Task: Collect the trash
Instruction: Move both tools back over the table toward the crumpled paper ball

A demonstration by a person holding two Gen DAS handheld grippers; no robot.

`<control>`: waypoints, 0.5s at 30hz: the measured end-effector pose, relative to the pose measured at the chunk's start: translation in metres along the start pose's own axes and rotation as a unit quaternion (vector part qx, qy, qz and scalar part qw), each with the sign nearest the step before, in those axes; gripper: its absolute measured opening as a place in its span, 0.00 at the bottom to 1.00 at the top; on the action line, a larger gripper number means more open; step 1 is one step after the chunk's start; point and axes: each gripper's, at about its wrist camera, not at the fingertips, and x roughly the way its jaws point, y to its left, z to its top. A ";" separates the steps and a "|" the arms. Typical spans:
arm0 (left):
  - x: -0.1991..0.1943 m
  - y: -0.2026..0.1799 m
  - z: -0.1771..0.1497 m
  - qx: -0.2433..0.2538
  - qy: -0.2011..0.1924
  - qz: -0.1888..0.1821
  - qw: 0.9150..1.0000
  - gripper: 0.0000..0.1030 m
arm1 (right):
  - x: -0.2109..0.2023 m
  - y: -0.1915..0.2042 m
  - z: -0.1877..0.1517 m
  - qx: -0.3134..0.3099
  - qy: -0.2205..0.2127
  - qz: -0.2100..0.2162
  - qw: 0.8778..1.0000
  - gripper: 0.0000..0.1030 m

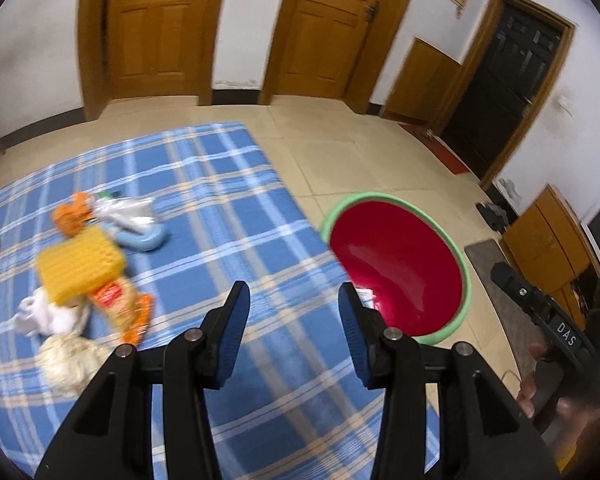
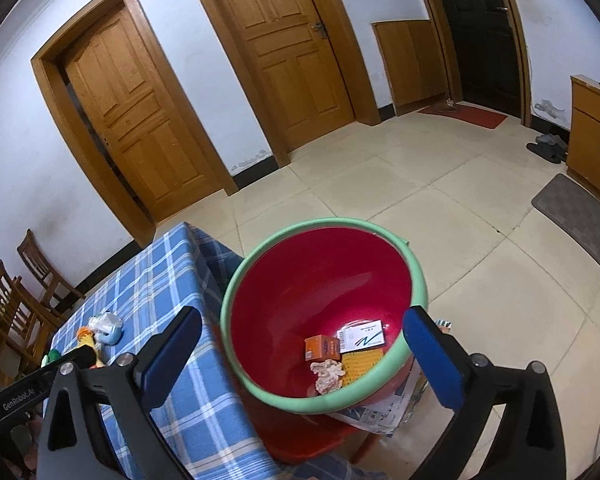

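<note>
The left claw (image 1: 294,320) is spread wide and empty over the blue checked counter (image 1: 220,216). The trash pile (image 1: 88,272) lies at its ten o'clock, blurred. The right claw (image 2: 302,350) is also wide and empty, the red basin (image 2: 320,280) just ahead at twelve o'clock with a small orange box (image 2: 320,349) and cards inside. Farther off are the tiled floor (image 2: 440,184) and wooden doors (image 2: 288,52).

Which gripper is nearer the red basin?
Right. The right gripper hangs open directly over the red basin; the left gripper is over the tablecloth, beside the basin.
</note>
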 end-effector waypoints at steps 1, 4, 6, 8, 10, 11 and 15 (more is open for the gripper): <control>-0.006 0.007 -0.002 -0.007 -0.004 0.006 1.000 0.45 | -0.001 0.002 0.000 -0.001 0.000 0.001 1.000 0.99; -0.018 0.024 -0.005 -0.020 -0.013 0.024 0.999 0.45 | -0.003 0.006 -0.001 -0.005 0.001 0.004 1.000 0.99; -0.024 0.036 -0.008 -0.031 -0.017 0.037 0.999 0.45 | -0.005 0.009 -0.003 -0.007 0.001 0.006 1.000 0.99; -0.029 0.048 -0.010 -0.043 -0.019 0.045 0.998 0.45 | -0.006 0.012 -0.004 -0.009 0.002 0.008 1.000 0.99; -0.034 0.060 -0.014 -0.056 -0.022 0.056 0.997 0.45 | -0.008 0.015 -0.005 -0.012 0.002 0.010 1.000 0.99; -0.036 0.065 -0.015 -0.060 -0.022 0.060 0.996 0.45 | -0.008 0.017 -0.005 -0.013 0.002 0.011 1.000 0.99; -0.040 0.088 -0.024 -0.079 -0.023 0.088 0.993 0.45 | -0.009 0.024 -0.006 -0.019 0.004 0.011 1.000 1.00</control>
